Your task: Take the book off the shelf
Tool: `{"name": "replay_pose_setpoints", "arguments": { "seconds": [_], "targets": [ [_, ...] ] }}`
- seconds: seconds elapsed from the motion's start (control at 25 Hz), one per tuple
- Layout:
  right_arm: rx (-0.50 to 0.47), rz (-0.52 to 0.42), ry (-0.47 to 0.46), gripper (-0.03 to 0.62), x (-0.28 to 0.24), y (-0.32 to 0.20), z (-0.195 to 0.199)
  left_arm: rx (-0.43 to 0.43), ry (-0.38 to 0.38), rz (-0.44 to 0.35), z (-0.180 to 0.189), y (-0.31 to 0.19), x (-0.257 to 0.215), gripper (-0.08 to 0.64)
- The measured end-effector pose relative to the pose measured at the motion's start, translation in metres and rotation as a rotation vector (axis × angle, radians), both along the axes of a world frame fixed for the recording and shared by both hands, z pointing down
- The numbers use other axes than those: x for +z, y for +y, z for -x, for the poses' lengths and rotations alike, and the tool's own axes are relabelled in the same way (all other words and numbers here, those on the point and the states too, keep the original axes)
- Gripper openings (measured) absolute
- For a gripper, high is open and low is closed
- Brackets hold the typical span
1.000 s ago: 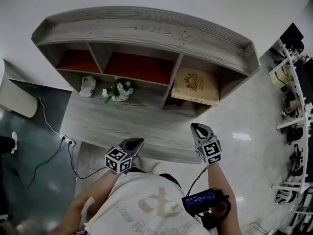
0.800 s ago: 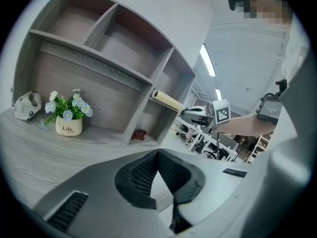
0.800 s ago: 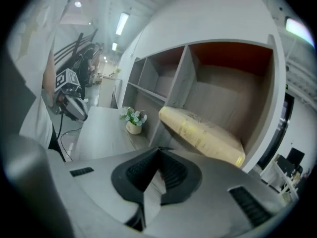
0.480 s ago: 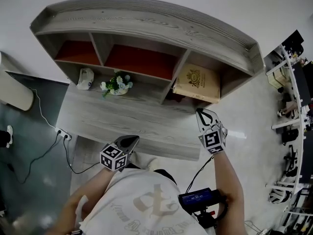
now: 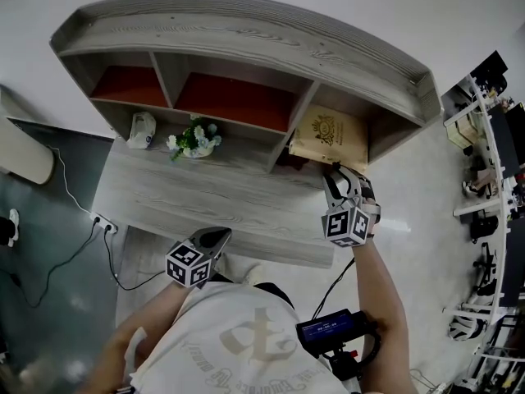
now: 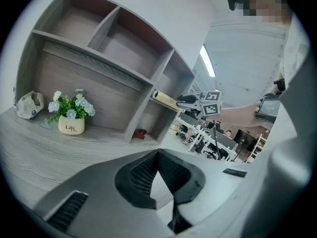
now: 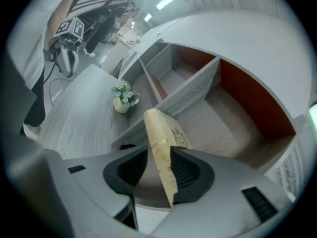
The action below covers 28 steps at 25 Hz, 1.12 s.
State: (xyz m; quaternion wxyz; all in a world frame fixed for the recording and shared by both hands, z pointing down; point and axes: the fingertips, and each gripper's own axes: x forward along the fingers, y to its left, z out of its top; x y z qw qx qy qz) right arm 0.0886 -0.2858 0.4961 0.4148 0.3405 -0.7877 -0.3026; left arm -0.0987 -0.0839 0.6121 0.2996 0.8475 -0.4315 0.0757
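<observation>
LEFT hand-held gripper: pressed together, empty, near desk edge | RIGHT hand-held gripper: jaws just opening, straddling book edge, not pinching | BOOK: right shelf compartment, leaning, long axis sloping outward toward gripper | RISK: shallow edge bite may slip.

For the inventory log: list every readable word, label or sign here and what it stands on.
"Life": on the flower pot; smaller line beneath too small to read.
Book: cover emblem and print too blurred to read.
Screen at the person's waist: too blurred.
</observation>
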Motion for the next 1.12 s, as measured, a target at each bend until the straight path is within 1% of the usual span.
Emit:
{"name": "replay_pose_setpoints", "arguments": {
  "seconds": [0.08,0.2,0.28,0.32,0.36,0.6,0.68,1.0,1.12],
  "targets": [
    [0.018,-0.044,0.051,0.221,0.001,-0.006,0.002,-0.009,0.000,-0.001,0.003,0.001,0.000,0.006],
    [0.040,-0.080,0.102,0.222,0.004,-0.015,0.004,-0.029,0.001,-0.001,0.009,0.001,0.000,0.007],
    [0.044,-0.080,0.132,0.223,0.009,-0.020,0.005,-0.045,0.002,-0.001,0.014,0.001,0.000,0.006],
    [0.048,-0.074,0.148,0.288,0.012,-0.023,0.006,-0.053,0.003,0.000,0.017,0.001,0.000,0.008],
    [0.054,-0.070,0.163,0.307,0.015,-0.026,0.005,-0.062,0.004,0.001,0.019,0.001,0.000,0.006],
    [0.081,-0.109,0.231,0.304,0.020,-0.040,0.005,-0.088,0.006,0.005,0.029,0.001,0.001,0.007],
    [0.084,-0.114,0.258,0.339,0.023,-0.044,0.007,-0.090,0.006,0.004,0.031,0.000,0.002,0.007],
    [0.101,-0.125,0.330,0.337,0.033,-0.056,0.009,-0.109,0.003,0.003,0.040,-0.001,0.001,0.007],
    [0.106,-0.130,0.339,0.336,0.035,-0.060,0.008,-0.122,0.008,0.008,0.044,0.000,0.001,0.006]
  ]
}}
